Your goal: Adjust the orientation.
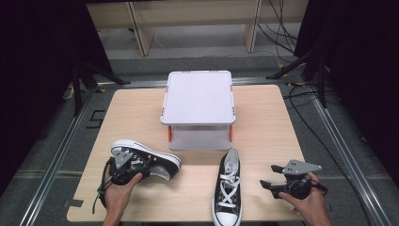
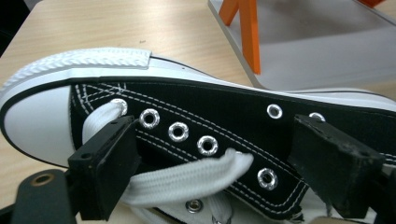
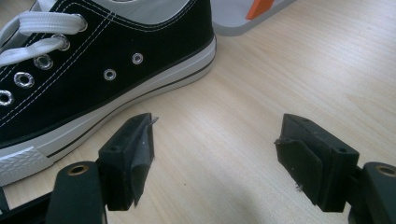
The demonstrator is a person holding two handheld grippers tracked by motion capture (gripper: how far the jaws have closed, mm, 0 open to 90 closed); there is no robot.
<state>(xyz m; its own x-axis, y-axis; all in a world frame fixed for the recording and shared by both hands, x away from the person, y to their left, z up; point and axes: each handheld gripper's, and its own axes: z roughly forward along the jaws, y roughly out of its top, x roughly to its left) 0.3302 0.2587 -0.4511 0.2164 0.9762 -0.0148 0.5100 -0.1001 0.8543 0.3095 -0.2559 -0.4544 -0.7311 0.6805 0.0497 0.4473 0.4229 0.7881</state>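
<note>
Two black canvas sneakers with white soles and laces lie on the wooden table (image 1: 263,127). The left sneaker (image 1: 155,160) lies on its side, toe to the left. My left gripper (image 1: 140,165) is open at its lace area; in the left gripper view the jaws straddle the eyelet row of this sneaker (image 2: 224,116) and a loose white lace (image 2: 187,177), with my left gripper (image 2: 215,168) wide. The right sneaker (image 1: 228,186) stands upright, toe toward the front edge. My right gripper (image 1: 269,176) is open over bare wood just right of it. The right gripper view has this sneaker (image 3: 84,79) beyond the gripper (image 3: 215,163).
A white two-level stand (image 1: 197,94) with orange posts sits at the table's back centre, just behind both sneakers. Its lower shelf and an orange post (image 2: 250,37) are close behind the left sneaker. Black frames and cables surround the table.
</note>
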